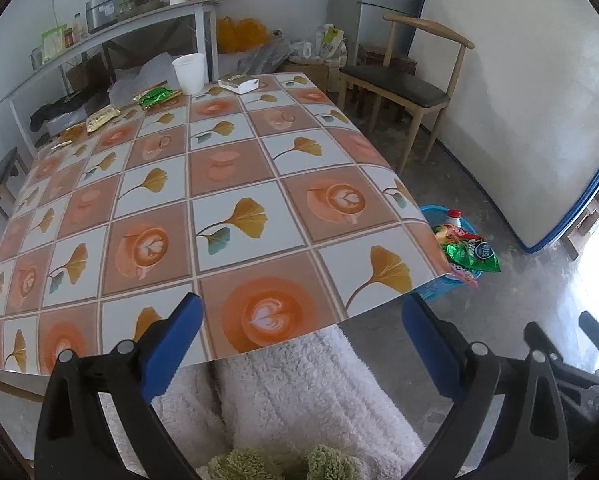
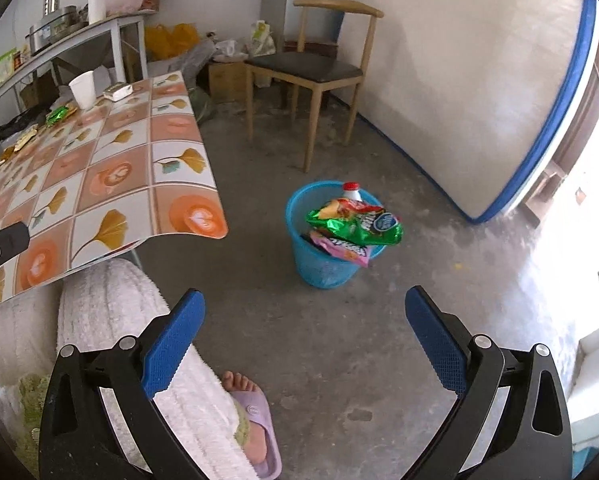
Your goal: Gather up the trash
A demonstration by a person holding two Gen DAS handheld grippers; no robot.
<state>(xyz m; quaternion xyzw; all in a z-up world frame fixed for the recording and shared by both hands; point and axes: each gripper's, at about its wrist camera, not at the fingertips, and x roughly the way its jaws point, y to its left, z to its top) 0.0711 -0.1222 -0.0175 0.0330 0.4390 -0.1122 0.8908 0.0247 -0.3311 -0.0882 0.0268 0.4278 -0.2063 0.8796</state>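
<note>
My left gripper (image 1: pixel 301 312) and right gripper (image 2: pixel 305 306) both show blue textured pads on black frames. The tablecloth (image 1: pixel 235 184) is a check of pale blue-white squares with golden ginkgo leaves and terracotta squares with orange latte cups. The trash basket (image 2: pixel 323 264) is bright blue mesh, topped by a shiny green snack bag (image 2: pixel 351 226) and a pink wrapper (image 2: pixel 345 250). The cup (image 1: pixel 189 72) is white. Far wrappers (image 1: pixel 155 97) look green and gold, I think. Trousers (image 2: pixel 111 312) are fluffy white; the slipper (image 2: pixel 259 416) is lilac.
</note>
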